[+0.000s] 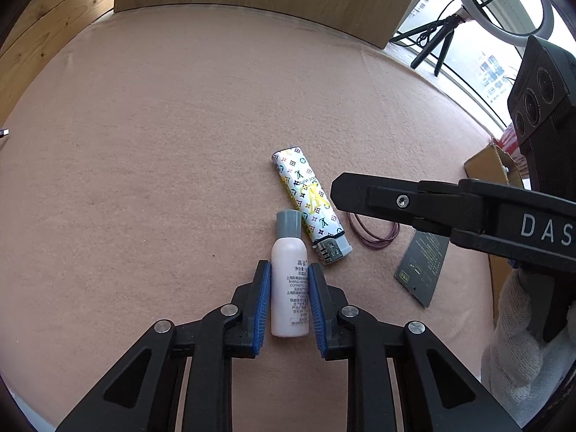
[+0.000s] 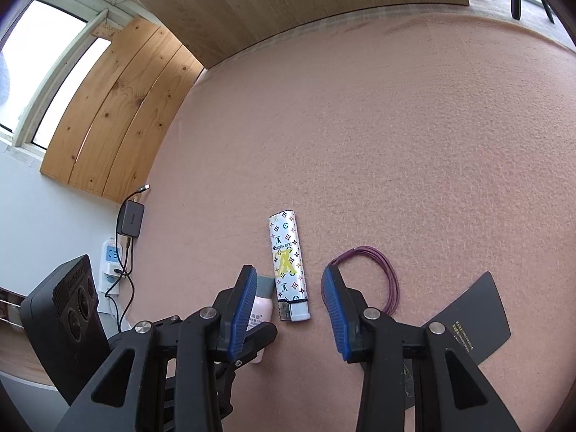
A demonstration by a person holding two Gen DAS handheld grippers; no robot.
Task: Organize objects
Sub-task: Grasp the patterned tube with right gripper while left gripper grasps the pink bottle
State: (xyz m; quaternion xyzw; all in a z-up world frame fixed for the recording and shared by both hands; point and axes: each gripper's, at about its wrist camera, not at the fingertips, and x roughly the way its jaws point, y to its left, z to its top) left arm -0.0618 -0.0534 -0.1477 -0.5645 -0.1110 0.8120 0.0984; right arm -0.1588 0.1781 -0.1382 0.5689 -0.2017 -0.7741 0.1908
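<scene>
A small pale pink bottle (image 1: pixel 289 280) with a grey cap lies on the pink felt table (image 1: pixel 162 144). My left gripper (image 1: pixel 289 288) is shut on it, a blue pad on each side. A patterned white lighter (image 1: pixel 309 203) lies just right of the cap. In the right wrist view my right gripper (image 2: pixel 288 291) is open and straddles the lighter (image 2: pixel 288 266); the bottle (image 2: pixel 261 311) shows partly behind its left finger. A purple hair tie (image 2: pixel 378 273) and a black card (image 2: pixel 478 320) lie to the right.
The right gripper's finger (image 1: pixel 396 201) reaches in over the hair tie (image 1: pixel 374 234) and black card (image 1: pixel 421 270). A cardboard box (image 1: pixel 493 165) stands at the table's right edge. Wooden boards (image 2: pixel 118 108) back the table. A power strip and charger (image 2: pixel 122 237) sit at left.
</scene>
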